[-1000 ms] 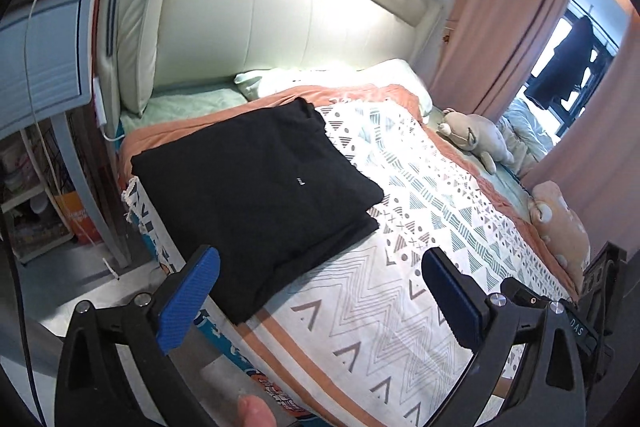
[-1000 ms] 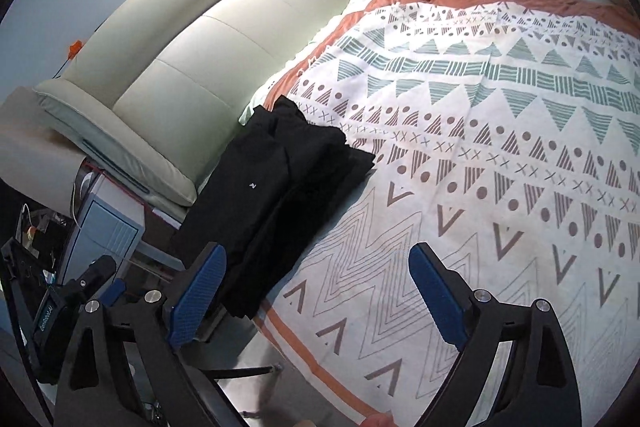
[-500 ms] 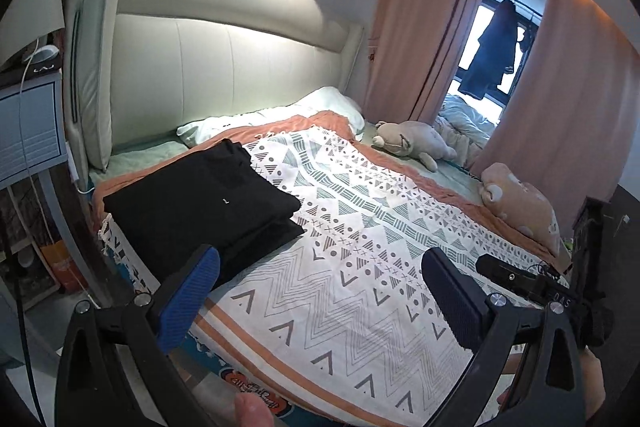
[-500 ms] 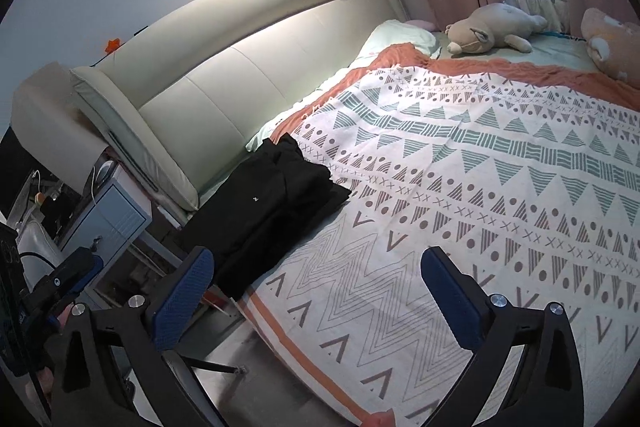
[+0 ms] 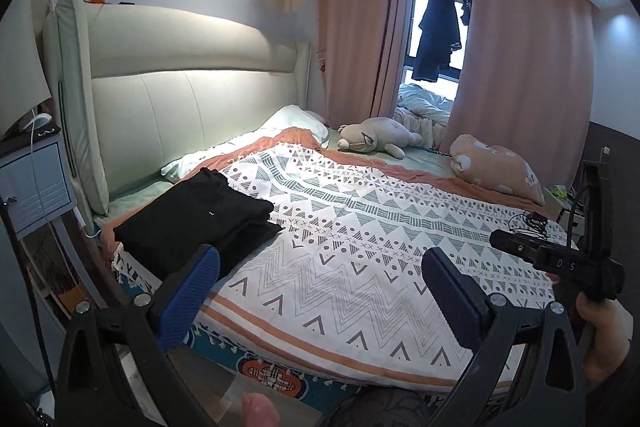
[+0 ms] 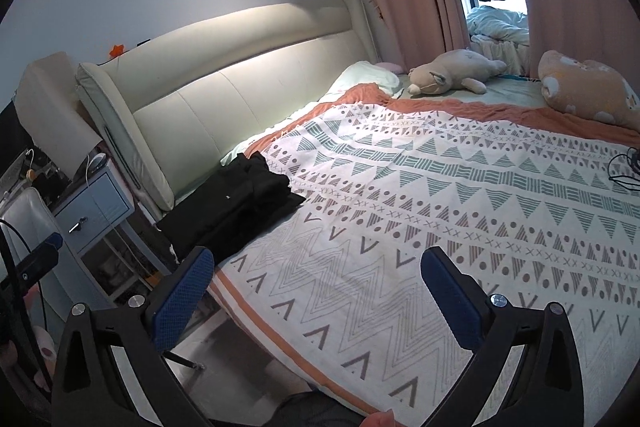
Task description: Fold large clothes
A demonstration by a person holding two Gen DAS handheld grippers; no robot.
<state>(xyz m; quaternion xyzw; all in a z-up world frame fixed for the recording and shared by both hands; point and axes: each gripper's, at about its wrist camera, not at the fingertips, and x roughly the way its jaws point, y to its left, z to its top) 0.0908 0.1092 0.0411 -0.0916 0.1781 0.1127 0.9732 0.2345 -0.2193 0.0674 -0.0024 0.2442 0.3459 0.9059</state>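
Both released, the left gripper [image 5: 320, 291] and right gripper [image 6: 318, 291] are hovering near the folded black garment [image 5: 192, 219] lying on the bed's [image 5: 360, 267] left side.

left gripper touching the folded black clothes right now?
Apart. In the left wrist view the left gripper is open and empty, and patterned blanket shows between its fingers, short of the folded black clothes.

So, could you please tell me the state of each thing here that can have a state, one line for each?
Black garment: folded, lying flat at the bed corner near the headboard.
Left gripper: open, holding nothing.
Right gripper: open, holding nothing.
Patterned blanket: spread flat over the bed.
Curtains: parted at the window.
Grey plush toy: lying on its side.
Dark coat: hanging at the window.
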